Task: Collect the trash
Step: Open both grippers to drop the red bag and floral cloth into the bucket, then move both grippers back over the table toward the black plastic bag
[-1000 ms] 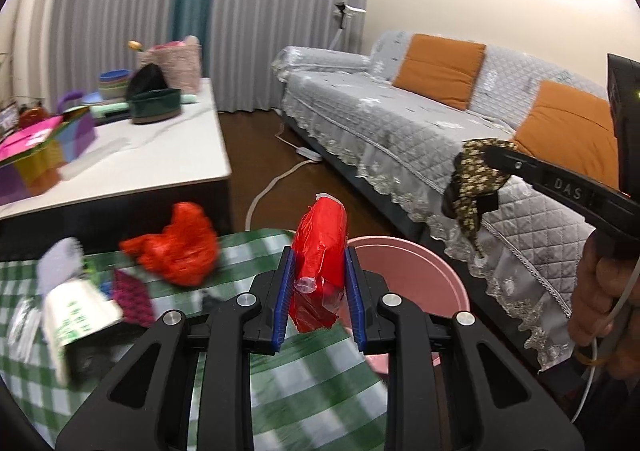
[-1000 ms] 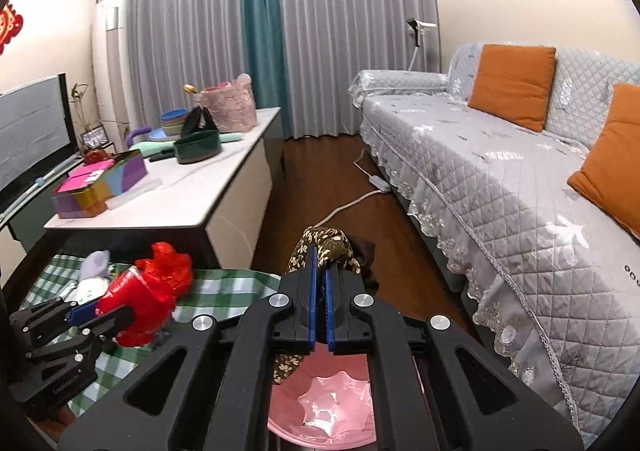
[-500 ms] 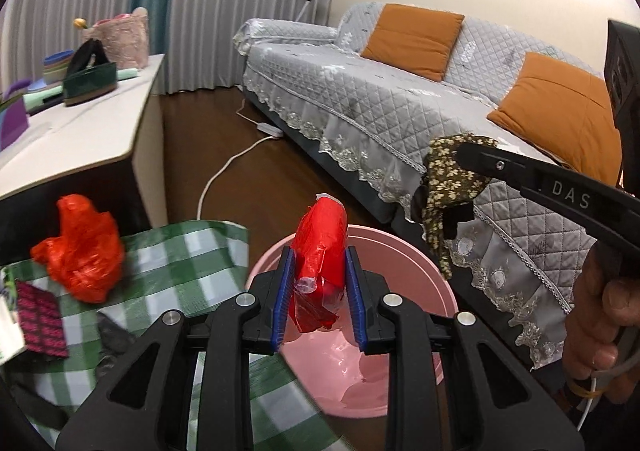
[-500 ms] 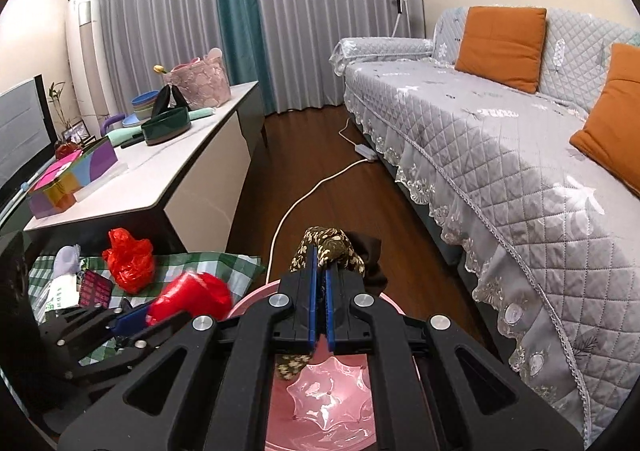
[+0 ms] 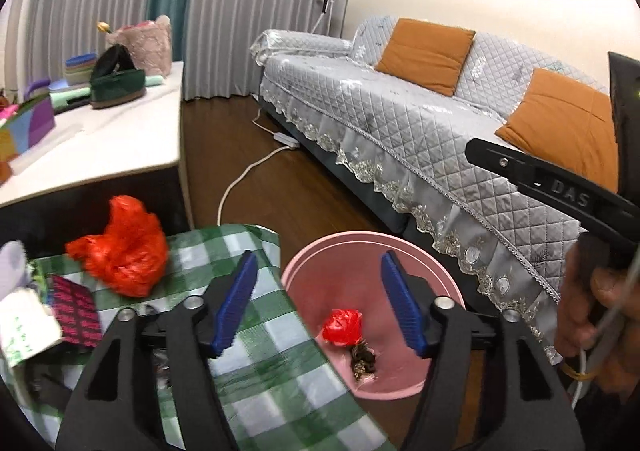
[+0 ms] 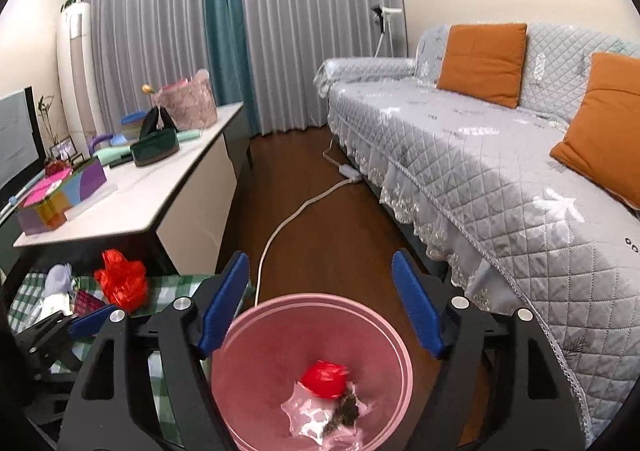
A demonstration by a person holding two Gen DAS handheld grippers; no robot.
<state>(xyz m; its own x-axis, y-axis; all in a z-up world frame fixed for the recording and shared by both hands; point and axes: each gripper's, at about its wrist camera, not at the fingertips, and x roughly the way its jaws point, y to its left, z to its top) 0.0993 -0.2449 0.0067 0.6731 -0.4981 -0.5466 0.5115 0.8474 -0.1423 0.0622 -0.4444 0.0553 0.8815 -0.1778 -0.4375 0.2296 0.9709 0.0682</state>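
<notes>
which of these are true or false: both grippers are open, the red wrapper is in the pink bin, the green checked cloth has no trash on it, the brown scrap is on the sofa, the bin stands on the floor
1. Both grippers are open. True: the left gripper and the right gripper both have their jaws spread, holding nothing.
2. The red wrapper is in the pink bin. True.
3. The green checked cloth has no trash on it. False: a crumpled red bag and other bits lie on it.
4. The brown scrap is on the sofa. False: it lies in the bin beside the red wrapper.
5. The bin stands on the floor. True: beside the cloth, in front of the sofa.
</notes>
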